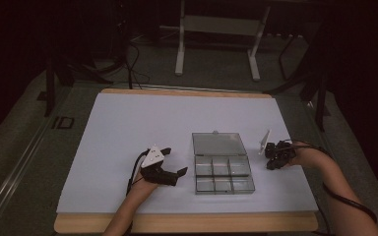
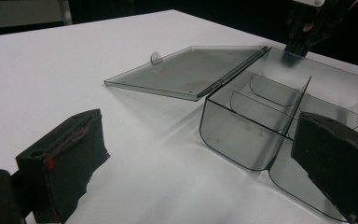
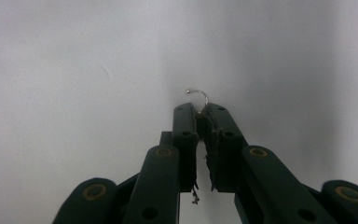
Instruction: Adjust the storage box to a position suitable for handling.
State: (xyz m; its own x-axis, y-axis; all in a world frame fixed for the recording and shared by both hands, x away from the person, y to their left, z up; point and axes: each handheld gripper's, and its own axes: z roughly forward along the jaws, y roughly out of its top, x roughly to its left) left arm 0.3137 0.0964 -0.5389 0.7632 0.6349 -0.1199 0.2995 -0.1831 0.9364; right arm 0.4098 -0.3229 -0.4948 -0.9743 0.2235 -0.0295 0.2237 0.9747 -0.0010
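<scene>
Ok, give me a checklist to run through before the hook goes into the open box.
1. Lid of the compartment box folded fully open, flat on the table: ok.
2. Compartments free of contents: ok.
3. Right gripper shut on the small metal hook: ok, hook tip pokes out past the fingers.
4. Hook seated firmly: cannot tell.
5. Left gripper open, beside the box, not touching it: ok.
6. Path from right gripper to box unobstructed: ok.

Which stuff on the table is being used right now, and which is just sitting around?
In use:
small metal hook, pinched in the right gripper
clear compartment box with its open lid
left gripper, open beside the box

Just around:
white table cover
metal stand legs on the floor behind
</scene>
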